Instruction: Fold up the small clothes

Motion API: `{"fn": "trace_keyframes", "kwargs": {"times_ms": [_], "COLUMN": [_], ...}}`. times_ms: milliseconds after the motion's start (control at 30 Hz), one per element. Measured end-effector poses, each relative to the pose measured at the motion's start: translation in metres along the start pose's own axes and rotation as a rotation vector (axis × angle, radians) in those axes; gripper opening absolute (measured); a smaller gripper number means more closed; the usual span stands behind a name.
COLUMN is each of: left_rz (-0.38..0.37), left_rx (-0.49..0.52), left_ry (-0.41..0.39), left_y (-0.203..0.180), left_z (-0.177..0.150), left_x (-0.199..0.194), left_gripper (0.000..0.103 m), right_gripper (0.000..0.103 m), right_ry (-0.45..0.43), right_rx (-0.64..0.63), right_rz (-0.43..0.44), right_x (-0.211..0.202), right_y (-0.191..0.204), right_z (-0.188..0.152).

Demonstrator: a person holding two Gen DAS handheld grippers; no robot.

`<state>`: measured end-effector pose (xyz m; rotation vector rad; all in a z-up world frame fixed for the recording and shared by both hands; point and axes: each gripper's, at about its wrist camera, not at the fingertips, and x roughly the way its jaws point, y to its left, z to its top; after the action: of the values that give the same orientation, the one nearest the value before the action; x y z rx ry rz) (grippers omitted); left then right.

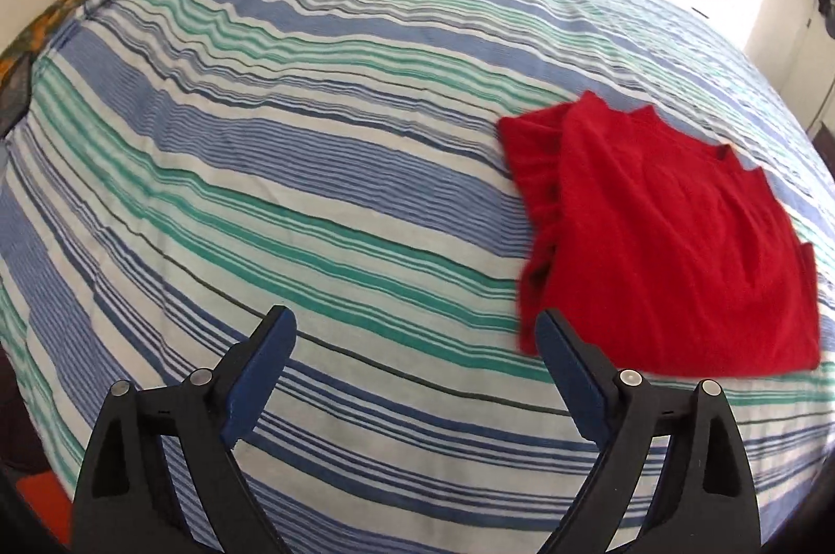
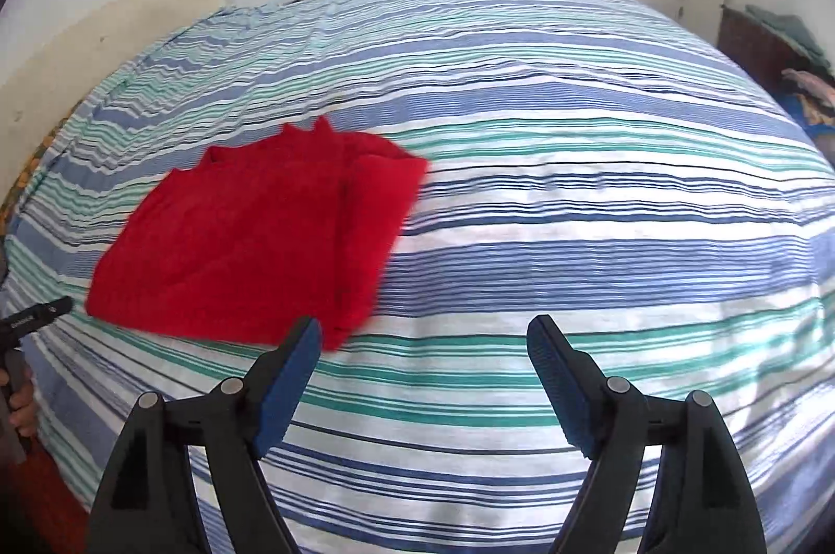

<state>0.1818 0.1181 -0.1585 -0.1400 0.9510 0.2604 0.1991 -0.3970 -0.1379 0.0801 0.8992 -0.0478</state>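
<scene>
Folded red garment [image 1: 673, 236] on striped bedsheet [image 1: 313, 168], left gripper [image 1: 417, 335] fingers spread empty, right gripper [image 2: 422, 340] likewise

left gripper [image 1: 415, 327]: two black plastic arms, blue ribbed pads on the inner faces, silver round pins at the joints. right gripper [image 2: 422, 335]: same build; small white lettering on black part at 9 o'clock.

You see a red garment [image 1: 673, 241] lying flat and folded on the striped bed [image 1: 261, 189]; one folded edge ruffled; no fingers touching it.
</scene>
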Motion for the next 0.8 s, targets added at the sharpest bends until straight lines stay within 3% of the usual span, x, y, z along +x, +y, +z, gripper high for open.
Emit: {"fn": "trace_keyframes", "kwargs": {"times_ms": [67, 100, 133, 167, 200, 267, 533, 667, 733, 800], "left_rz": [0.058, 0.063, 0.032, 0.012, 0.012, 0.024, 0.048, 0.056, -0.007, -0.201], "left_rx": [0.011, 0.011, -0.002, -0.026, -0.036, -0.03, -0.016, 0.014, -0.033, -0.161], "left_ry": [0.058, 0.1, 0.082, 0.051, 0.052, 0.062, 0.057, 0.126, 0.191, 0.133], "left_y": [0.007, 0.011, 0.017, 0.022, 0.022, 0.02, 0.016, 0.014, 0.022, 0.036], "left_z": [-0.011, -0.018, -0.023, -0.026, -0.025, -0.023, -0.023, -0.02, -0.009, 0.008], "left_x": [0.025, 0.037, 0.039, 0.036, 0.036, 0.036, 0.04, 0.039, 0.03, 0.011], "left_gripper": [0.1, 0.103, 0.103, 0.103, 0.103, 0.103, 0.103, 0.103, 0.101, 0.101], "right_gripper": [0.081, 0.081, 0.081, 0.085, 0.096, 0.103, 0.103, 0.103, 0.103, 0.103], "right_ry": [0.014, 0.037, 0.066, 0.099, 0.108, 0.065, 0.047, 0.036, 0.032, 0.028], "right_rx": [0.018, 0.039, 0.069, 0.112, 0.157, 0.205, 0.187, 0.189, 0.19, 0.192], "right_rz": [-0.091, -0.119, -0.134, -0.13, -0.107, -0.058, -0.072, -0.068, -0.066, -0.063], "right_x": [0.011, 0.018, 0.025, 0.034, 0.04, 0.04, 0.044, 0.042, 0.042, 0.041], "right_y": [-0.02, -0.032, -0.044, -0.055, -0.064, -0.076, -0.07, -0.069, -0.069, -0.07], "right_z": [-0.012, -0.019, -0.026, -0.034, -0.042, -0.049, -0.051, -0.054, -0.054, -0.055]}}
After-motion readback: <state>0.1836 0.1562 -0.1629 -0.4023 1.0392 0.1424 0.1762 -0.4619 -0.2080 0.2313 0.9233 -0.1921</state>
